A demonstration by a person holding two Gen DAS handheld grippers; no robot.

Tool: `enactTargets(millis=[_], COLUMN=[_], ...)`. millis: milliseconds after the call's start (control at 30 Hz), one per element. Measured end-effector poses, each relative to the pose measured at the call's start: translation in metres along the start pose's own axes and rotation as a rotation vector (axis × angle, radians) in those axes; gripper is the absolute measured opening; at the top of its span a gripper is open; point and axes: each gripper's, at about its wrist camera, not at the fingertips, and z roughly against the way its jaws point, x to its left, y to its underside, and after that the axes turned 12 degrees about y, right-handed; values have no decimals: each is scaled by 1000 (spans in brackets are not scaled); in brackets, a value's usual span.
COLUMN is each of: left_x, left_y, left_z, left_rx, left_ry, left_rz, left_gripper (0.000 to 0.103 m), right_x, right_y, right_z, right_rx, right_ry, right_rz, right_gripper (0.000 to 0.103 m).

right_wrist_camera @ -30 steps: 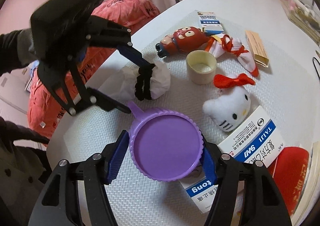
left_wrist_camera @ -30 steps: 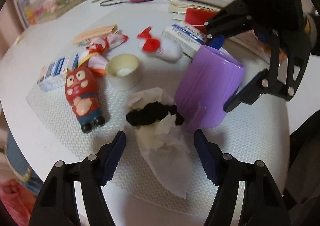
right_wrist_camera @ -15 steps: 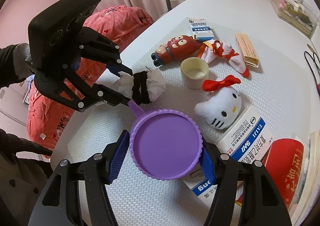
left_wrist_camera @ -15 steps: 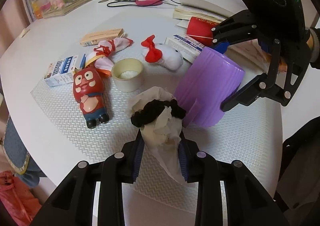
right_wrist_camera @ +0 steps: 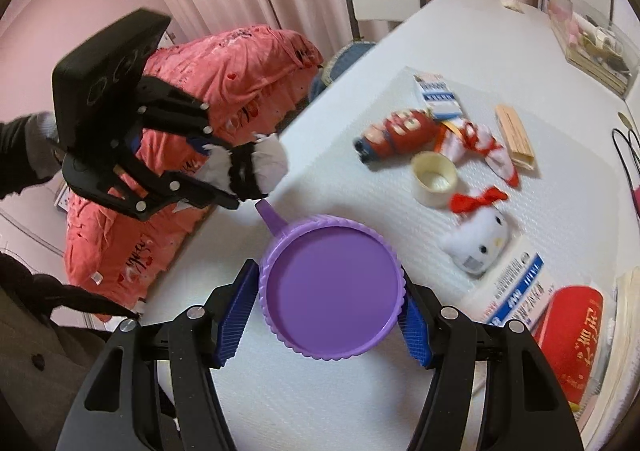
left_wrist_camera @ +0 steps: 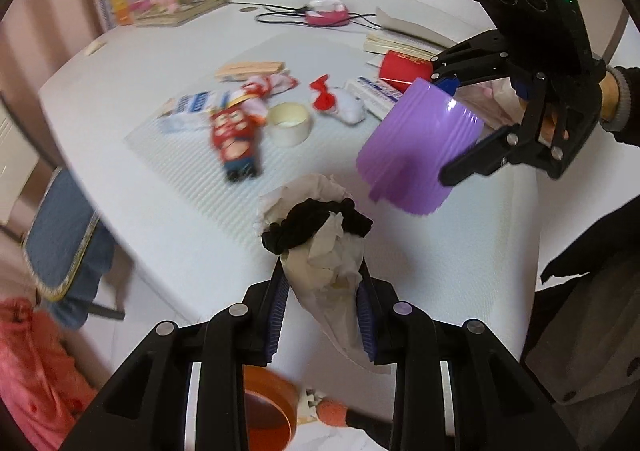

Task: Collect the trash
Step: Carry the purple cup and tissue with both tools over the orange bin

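trash: crumpled white tissue wad with a black frilly band around it (left_wrist_camera: 320,247), pinched at its lower tail, banded head sticking forward past the fingertips; off the desk, above its near edge
left claw: black two-finger claw with blue ribbed pads (left_wrist_camera: 322,299), clenched on the tissue wad, both pads pressing its sides; also seen from the right wrist view (right_wrist_camera: 224,175) at the desk's near-left edge
bin: purple ribbed plastic cup with a small side handle (right_wrist_camera: 332,287), mouth open toward the right wrist camera, looks empty inside
right claw: black claw with blue pads (right_wrist_camera: 330,315), grasping the purple cup across its rim, cup lifted clear of the desk (left_wrist_camera: 416,155)
key relation: wad sits left of and just beside the cup's handle side, apart from it; wad's long axis runs along the left claw's fingers, head first toward the cup; left claw is the one carrying it, right one only presents the cup
next move (guess): bring wad head over the cup mouth, then let go; cup mouth tilts away from the wad, so one of them likely needs turning
risk: loose tail could snag on a pad
desk: white round-cornered desk with a ridged white mat (right_wrist_camera: 532,219)
other stuff mid-mat, well apart: red cartoon figure toy (right_wrist_camera: 396,131), cream tape roll (right_wrist_camera: 434,177), white cat plush with red bow (right_wrist_camera: 480,239)
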Motion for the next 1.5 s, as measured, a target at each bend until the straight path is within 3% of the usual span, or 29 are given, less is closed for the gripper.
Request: enactTargets(millis=[367,767,900,1167,1500], left_x=[4,55,85,140,181], left_y=[86,194,231,298,339], left_z=[65,105,97,51,-16], left_rx=[-58,-96,-94,-104,-67], left_ry=[-104,-179,-180,-129,-71], left_rz=[174,427,493,608,632], left_gripper=[33,33,33,33,33], right_x=[94,229,265,302,310], right_y=[-56,-119,-129,-126,-91], right_z=[-26,-116,-167,-279,-382], right_rx=[-15,46,99,255,392], right_ry=[-118,-238,-231,-152,-65], right_rz=[178,357,393,406,436], right_gripper=[65,65,65,65,65])
